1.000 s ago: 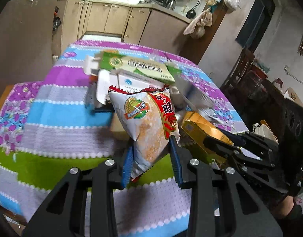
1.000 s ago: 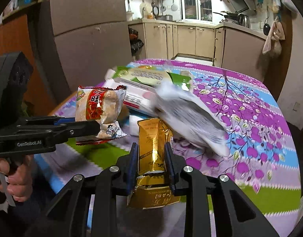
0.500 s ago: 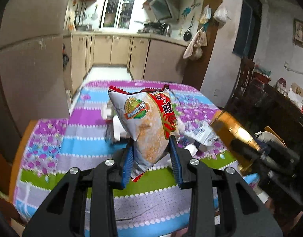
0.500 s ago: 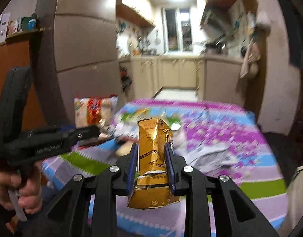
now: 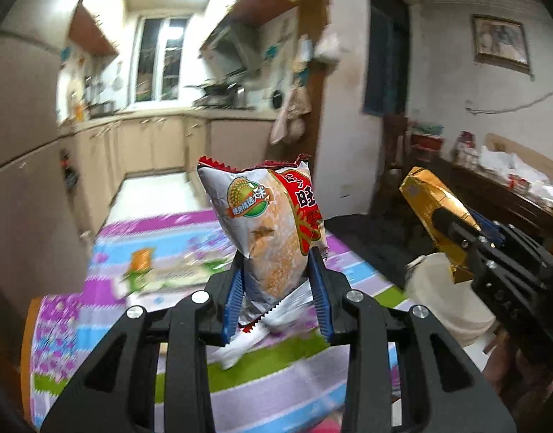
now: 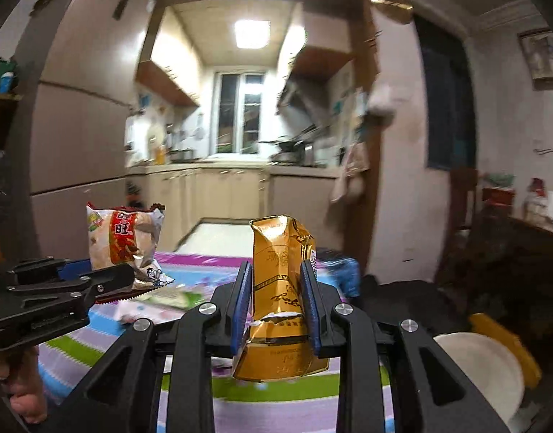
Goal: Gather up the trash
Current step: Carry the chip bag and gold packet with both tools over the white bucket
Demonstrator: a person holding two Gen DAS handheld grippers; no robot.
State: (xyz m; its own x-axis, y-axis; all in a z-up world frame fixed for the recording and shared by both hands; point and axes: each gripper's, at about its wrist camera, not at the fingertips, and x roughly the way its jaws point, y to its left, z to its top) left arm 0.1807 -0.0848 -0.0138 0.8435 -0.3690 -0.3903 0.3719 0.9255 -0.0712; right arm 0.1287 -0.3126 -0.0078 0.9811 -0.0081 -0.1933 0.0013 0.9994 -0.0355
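Observation:
My left gripper is shut on a silver and red snack bag, held upright above the table. That same snack bag shows at the left of the right wrist view, with the left gripper clamped on its lower end. My right gripper is shut on a crumpled gold packet, also lifted off the table. In the left wrist view the gold packet and the right gripper are at the right, over a white bin.
A table with a striped, flowered cloth lies below, with a green and white wrapper and other packaging on it. The white bin stands at the table's right side. A dark sideboard and kitchen cabinets lie beyond.
Both grippers have risen from the table with their packets and swung right, so the view now takes in the room and the white bin. The grips are unchanged.

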